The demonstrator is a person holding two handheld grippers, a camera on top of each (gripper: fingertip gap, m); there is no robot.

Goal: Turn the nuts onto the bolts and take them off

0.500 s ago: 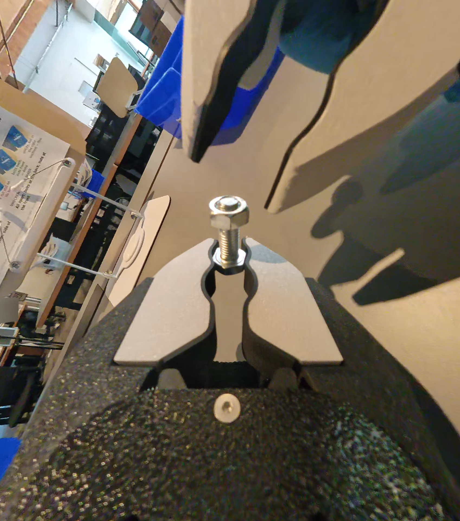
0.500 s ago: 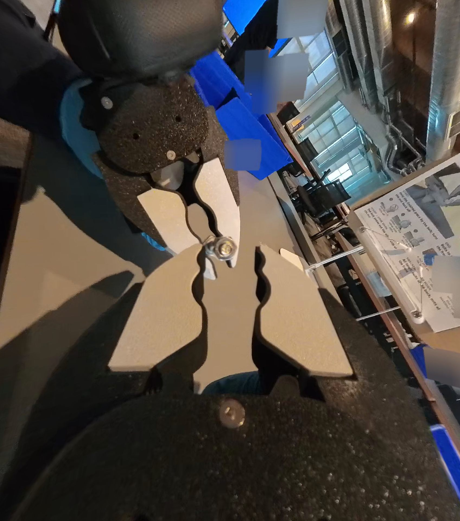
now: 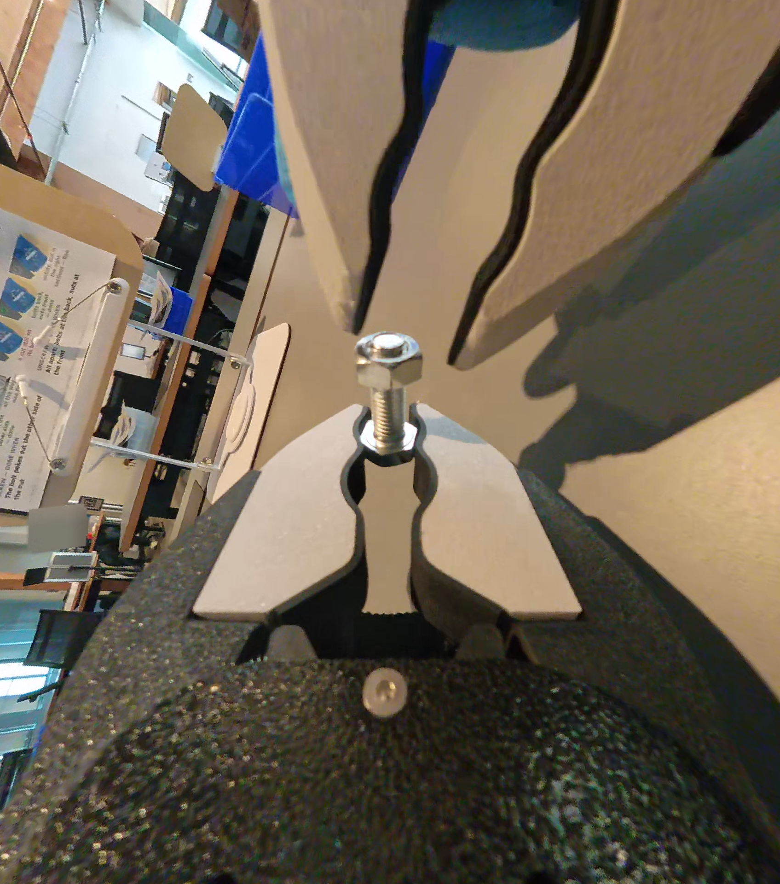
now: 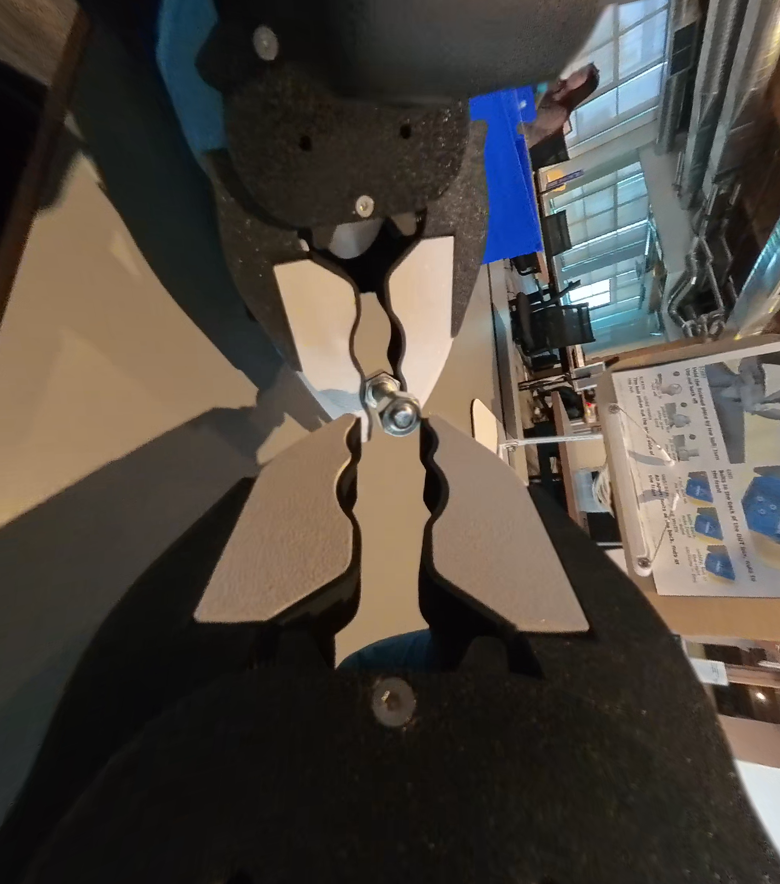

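left hand-held gripper clamps the bolt; right hand-held gripper, parted, flanks its nut.

A: Warm light on the worktop, and hard, dark shadows beside the jaws.

B: Cool daylight glares from the windows. The wide lens bends the edges, the near housing is soft, and the bolt is sharp.
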